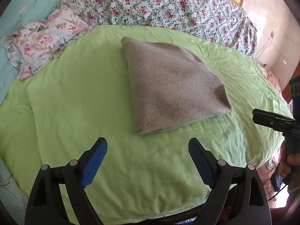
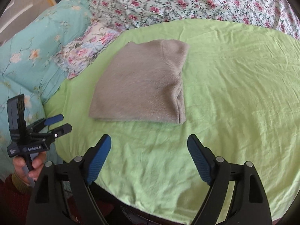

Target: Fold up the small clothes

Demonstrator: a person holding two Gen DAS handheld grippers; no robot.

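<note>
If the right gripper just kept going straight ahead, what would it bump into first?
Probably the green sheet just ahead of the right gripper, then the folded grey garment beyond; depth is hard to judge.

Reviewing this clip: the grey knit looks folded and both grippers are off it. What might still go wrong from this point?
1. The grey knit garment sits on a soft, wrinkled green sheet; pressing nearby may shift it or loosen the fold.
2. Its right edge looks bunched and uneven, so layers may slip apart if it is lifted.
3. Both the left gripper and right gripper are open just short of the near edge; a forward move may snag the fuzzy knit.
</note>
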